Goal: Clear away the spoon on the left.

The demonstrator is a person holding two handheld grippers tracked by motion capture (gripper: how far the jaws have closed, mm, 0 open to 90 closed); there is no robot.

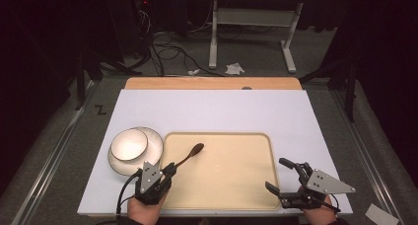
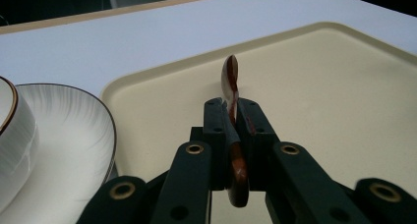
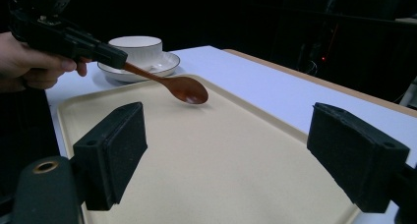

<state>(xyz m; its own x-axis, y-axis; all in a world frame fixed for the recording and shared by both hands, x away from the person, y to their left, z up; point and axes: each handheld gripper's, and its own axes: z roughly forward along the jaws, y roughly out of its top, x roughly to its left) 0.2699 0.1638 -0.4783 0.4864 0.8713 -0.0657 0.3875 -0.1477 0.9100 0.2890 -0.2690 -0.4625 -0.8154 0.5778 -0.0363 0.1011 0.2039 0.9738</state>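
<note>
Gripping glossy brown wooden spoon (image 2: pixel 230 86), left gripper (image 2: pixel 231 117); smooth beige tray (image 2: pixel 344 96)

Light falls from above onto the white table (image 1: pixel 212 111) and the cream tray (image 1: pixel 231 185), which read bright and even, while the room behind sinks into near black. Shadows are soft and faint. The spoon (image 3: pixel 184 89) carries a small glossy highlight (its bowl especially). In the left gripper view the nearest black links blur. All frames are slightly grainy.
</note>
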